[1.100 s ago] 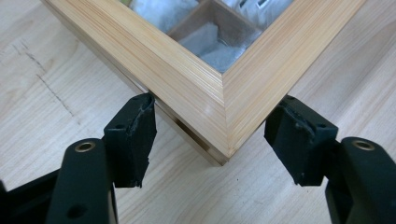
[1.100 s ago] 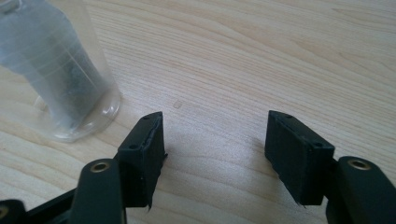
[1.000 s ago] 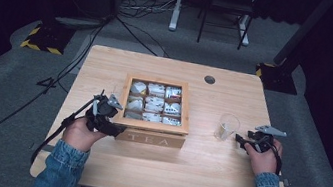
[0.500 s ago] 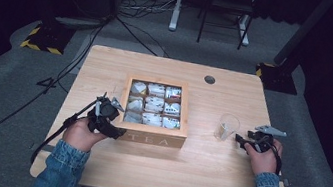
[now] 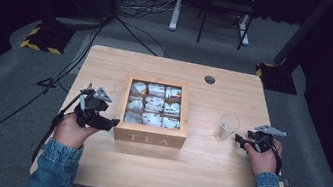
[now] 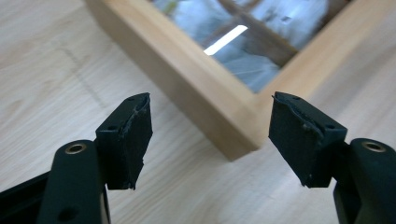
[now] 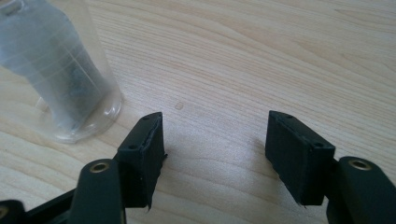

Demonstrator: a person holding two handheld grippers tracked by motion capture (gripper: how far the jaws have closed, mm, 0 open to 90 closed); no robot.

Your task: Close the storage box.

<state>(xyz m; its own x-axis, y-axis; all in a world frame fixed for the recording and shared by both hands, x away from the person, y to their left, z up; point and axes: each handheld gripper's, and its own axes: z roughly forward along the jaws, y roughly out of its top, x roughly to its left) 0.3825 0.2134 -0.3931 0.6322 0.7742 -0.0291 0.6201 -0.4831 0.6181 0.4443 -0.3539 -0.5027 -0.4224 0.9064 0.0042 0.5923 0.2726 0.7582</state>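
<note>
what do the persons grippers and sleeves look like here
Both the left gripper and the right gripper are black, each topped by a grey three-cornered plate and trailing a black cable. Their jaws are flat black blocks with brass-coloured rivets at the base. The sleeves are blue denim.

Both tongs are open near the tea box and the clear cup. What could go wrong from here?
1. The left tongs, which have just been opening with nothing between them, point at a corner of the wooden tea box; pushing forward might shove the box instead of gripping it.
2. The clear plastic cup stands just beside the open right tongs; it looks light, so a sideways brush could tip it.
</note>
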